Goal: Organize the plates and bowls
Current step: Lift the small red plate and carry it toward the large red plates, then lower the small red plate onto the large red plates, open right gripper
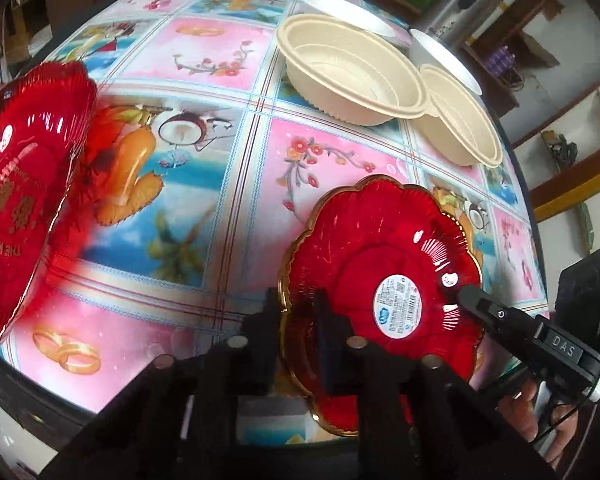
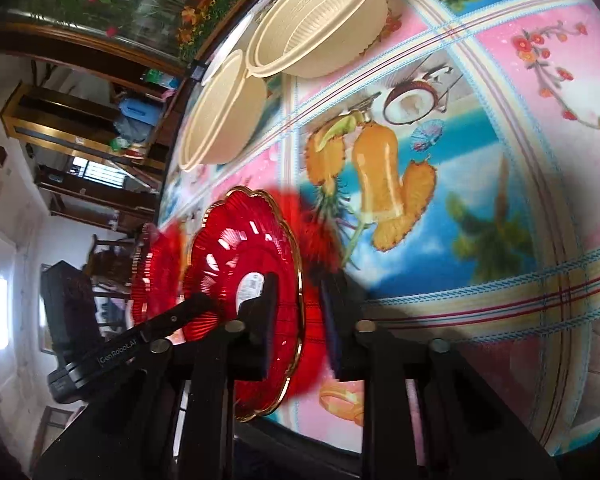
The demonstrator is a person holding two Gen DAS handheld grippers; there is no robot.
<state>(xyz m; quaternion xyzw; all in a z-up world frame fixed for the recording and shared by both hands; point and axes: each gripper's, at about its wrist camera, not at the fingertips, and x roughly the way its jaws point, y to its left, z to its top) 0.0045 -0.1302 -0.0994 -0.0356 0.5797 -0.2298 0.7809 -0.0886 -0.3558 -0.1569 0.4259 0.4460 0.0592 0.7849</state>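
Note:
A red scalloped plate with a gold rim and a white label point(image 1: 384, 280) is held tilted above the table. My left gripper point(image 1: 296, 312) is shut on its near rim. My right gripper point(image 2: 300, 300) is shut on the same plate point(image 2: 240, 264), and one of its fingers point(image 1: 480, 304) reaches over the plate's far side in the left wrist view. A second red plate with gold lettering point(image 1: 24, 184) stands tilted at the left; in the right wrist view it is a blurred red shape point(image 2: 156, 272) behind the held plate. Two beige ribbed bowls point(image 1: 352, 68) point(image 1: 460, 116) stand at the far right.
The table point(image 1: 204, 92) has a glossy cloth with pink and blue picture squares. A white bowl point(image 1: 440, 52), a white plate point(image 1: 348, 8) and a steel kettle point(image 1: 464, 0) stand behind the beige bowls. The table's near edge runs just under both grippers.

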